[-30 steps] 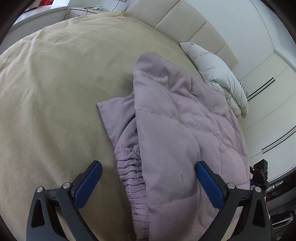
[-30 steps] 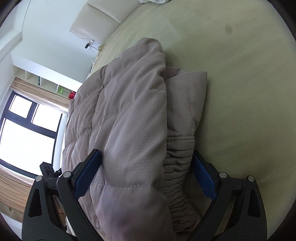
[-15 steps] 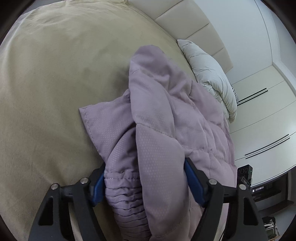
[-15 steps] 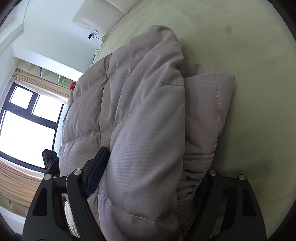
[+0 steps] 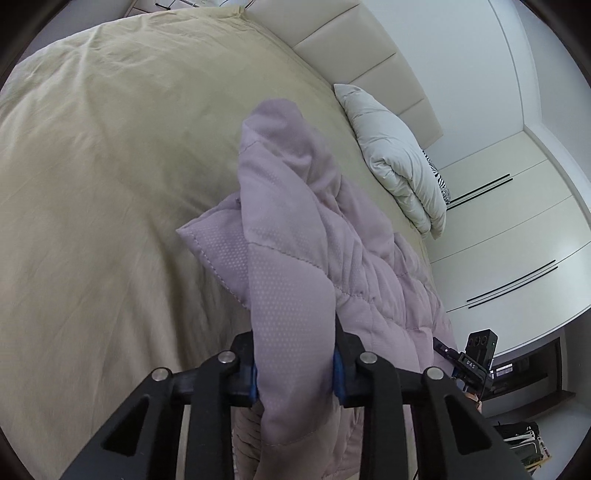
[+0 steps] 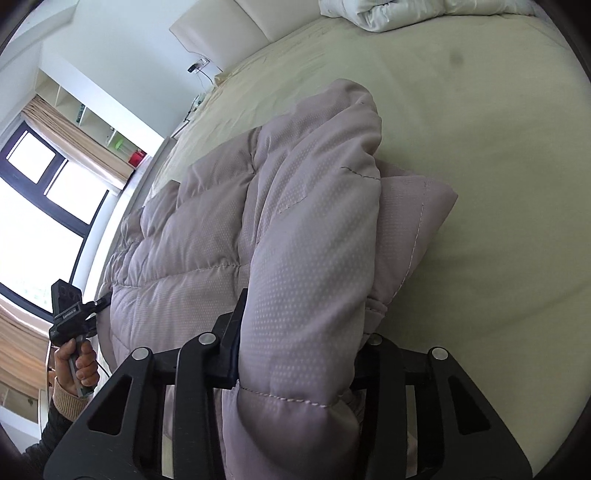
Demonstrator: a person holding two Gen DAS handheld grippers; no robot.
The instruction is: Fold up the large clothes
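A lilac quilted puffer jacket [image 5: 295,229] lies bunched on a beige bed [image 5: 110,166]. My left gripper [image 5: 295,363] is shut on a thick fold of the jacket at its near edge, and the fabric bulges up between the jaws. In the right wrist view the same jacket [image 6: 288,206] fills the middle. My right gripper [image 6: 299,350] is shut on another thick fold of it. The blue pads are mostly hidden by cloth. The left gripper and the hand holding it also show in the right wrist view [image 6: 70,314].
A white folded duvet [image 5: 399,162] lies by the padded headboard [image 5: 351,62]; it also shows in the right wrist view [image 6: 406,11]. White wardrobe doors [image 5: 517,240] stand beyond the bed. A window with curtains [image 6: 40,192] is at the left.
Both grippers went from open, straddling the jacket's edge, to shut on folds of it. The gripped fabric has lifted and bunched up.
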